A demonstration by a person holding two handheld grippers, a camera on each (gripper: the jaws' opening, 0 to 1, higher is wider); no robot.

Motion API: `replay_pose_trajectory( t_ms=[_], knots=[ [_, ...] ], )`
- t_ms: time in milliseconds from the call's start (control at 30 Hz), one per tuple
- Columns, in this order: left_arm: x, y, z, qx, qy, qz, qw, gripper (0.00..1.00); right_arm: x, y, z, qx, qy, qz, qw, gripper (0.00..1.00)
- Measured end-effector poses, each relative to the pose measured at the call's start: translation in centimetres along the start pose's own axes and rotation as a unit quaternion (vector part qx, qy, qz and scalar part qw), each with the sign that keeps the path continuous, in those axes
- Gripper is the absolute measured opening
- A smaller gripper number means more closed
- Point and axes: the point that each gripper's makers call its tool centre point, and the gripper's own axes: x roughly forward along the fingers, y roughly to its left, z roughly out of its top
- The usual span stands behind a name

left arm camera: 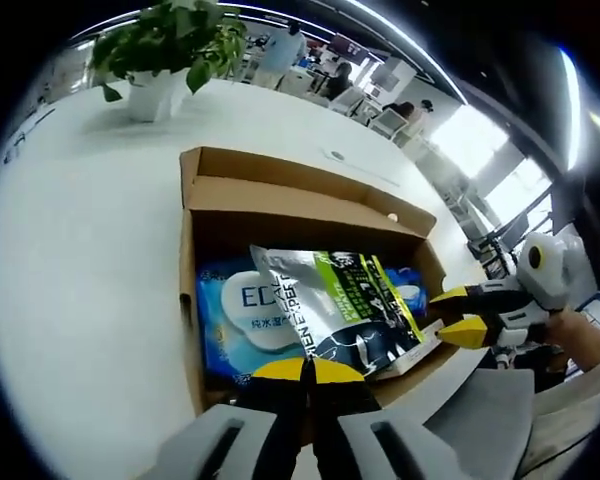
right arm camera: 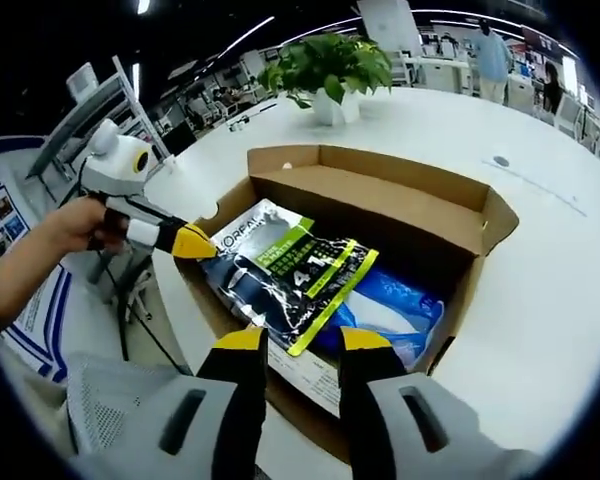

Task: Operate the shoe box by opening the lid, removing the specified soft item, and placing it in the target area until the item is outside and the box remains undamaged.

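Found the box (left arm camera: pixel 280 190) open on the white table (left arm camera: pixel 80 250), lid flap thrown back and standing behind it. Spotted the silver and green pouch (left arm camera: pixel 350 305) not out yet, lying slantwise inside on top of a blue pack (left arm camera: pixel 230 310), one corner up against the near wall. Caught the left tongs (left arm camera: pixel 307 370) with tips pressed together right at that near edge of the pouch; could not make out, from either view, any fold of foil actually pinched between them. Saw the right tongs (right arm camera: pixel 302 340) gaping wide, holding nothing, hanging over the opposite end of the pouch just above the box rim.

Plenty to go wrong here, by the look of it. Judged a slip likely: slick foil, thin corner, a pinch perhaps too shallow to carry the weight. Feared a snag too, with the pouch dragged flat against the cardboard wall instead of lifted clear, enough to crease or tear that wall. Reckoned on the blue pack riding up underneath if clamped by mistake. Noted the box sitting close to the table edge, so probably prone to skidding off under a sideways tug. Worried, lastly, about two sets of tips meeting over one small pouch
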Motion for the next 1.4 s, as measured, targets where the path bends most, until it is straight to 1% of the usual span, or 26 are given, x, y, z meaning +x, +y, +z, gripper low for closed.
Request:
replay_pose_trajectory(
  t_ms=[133,267,367,400,500,600,733,800,833,967,1167,1267,1400],
  knots=[
    [0.1,0.2,-0.1,-0.001,0.002,-0.001,1.0000,0.00,0.6,0.1,-0.2,0.010,0.009,0.005,0.9999,0.22],
    [0.2,0.1,-0.2,0.005,0.006,0.001,1.0000,0.00,1.5,0.3,-0.7,0.018,0.027,0.012,0.9994,0.21],
    [0.3,-0.1,-0.2,0.009,0.008,0.000,0.9999,0.00,2.0,0.3,-1.1,0.024,0.038,0.014,0.9989,0.17],
    [0.4,-0.1,-0.1,0.012,0.009,0.002,0.9999,0.00,2.1,0.1,-1.2,0.025,0.041,0.009,0.9988,0.17],
    [0.4,-0.1,-0.2,0.022,0.012,0.008,0.9997,0.00,1.9,-0.2,-1.2,0.021,0.038,0.002,0.9990,0.12],
    [0.3,-0.2,-0.1,0.023,0.010,0.010,0.9996,0.00,1.5,-0.6,-0.5,0.019,0.024,-0.006,0.9995,0.03],
    [0.1,-0.7,0.1,0.027,0.004,0.008,0.9996,0.00,1.4,-0.3,-0.2,0.032,0.018,-0.001,0.9993,0.02],
    [-0.1,-0.9,0.2,0.029,0.000,0.009,0.9995,0.00,1.3,-0.2,-0.4,0.023,0.018,-0.003,0.9996,0.02],
    [-0.1,-1.0,0.3,0.030,-0.001,0.009,0.9995,0.00,1.2,0.0,-0.4,0.017,0.018,0.002,0.9997,0.02],
    [-0.4,-1.5,0.5,0.034,-0.006,0.008,0.9994,0.00,0.8,0.1,-0.4,0.016,0.011,-0.002,0.9998,0.00],
    [-0.9,-2.5,0.8,0.041,-0.015,0.007,0.9990,0.00,-0.5,-0.1,0.4,0.021,-0.012,-0.004,0.9997,0.00],
    [-1.0,-3.2,1.2,0.044,-0.021,0.005,0.9988,0.00,-1.5,-0.4,0.7,0.020,-0.022,-0.009,0.9995,0.00],
    [-0.9,-4.6,1.7,0.059,-0.026,0.001,0.9979,0.00,-2.6,-0.9,0.8,0.019,-0.029,-0.017,0.9993,0.00]
  ],
)
